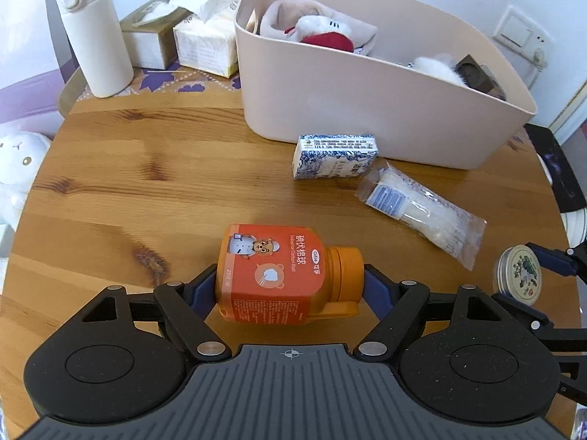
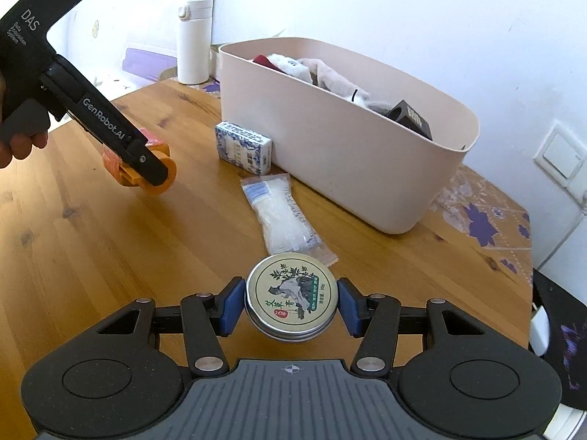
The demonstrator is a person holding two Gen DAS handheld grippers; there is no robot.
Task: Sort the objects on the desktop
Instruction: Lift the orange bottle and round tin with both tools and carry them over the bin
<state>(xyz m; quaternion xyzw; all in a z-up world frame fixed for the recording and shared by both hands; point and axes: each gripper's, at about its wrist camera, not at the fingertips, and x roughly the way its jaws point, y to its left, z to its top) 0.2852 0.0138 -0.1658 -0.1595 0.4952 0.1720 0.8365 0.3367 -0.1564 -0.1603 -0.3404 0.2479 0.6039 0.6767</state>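
My left gripper (image 1: pixel 290 284) is shut on an orange cotton-ball bottle (image 1: pixel 275 275), held sideways above the wooden table, its cap to the right. The same bottle (image 2: pixel 157 176) shows in the right wrist view under the left gripper's black body. My right gripper (image 2: pixel 291 302) is shut on a round silver tin (image 2: pixel 291 295) with a plant picture on its lid; the tin (image 1: pixel 519 273) also appears at the right edge of the left wrist view. A beige bin (image 1: pixel 367 102) holding plush toys and a dark box stands at the back of the table; the bin (image 2: pixel 330 146) is ahead of the tin.
A blue-and-white tissue pack (image 1: pixel 334 156) and a clear plastic packet (image 1: pixel 422 209) lie on the table in front of the bin. A white flask (image 1: pixel 93 33) and tissue boxes (image 1: pixel 205 40) stand at the back left. A person's hand (image 2: pixel 18 146) grips the left gripper's handle.
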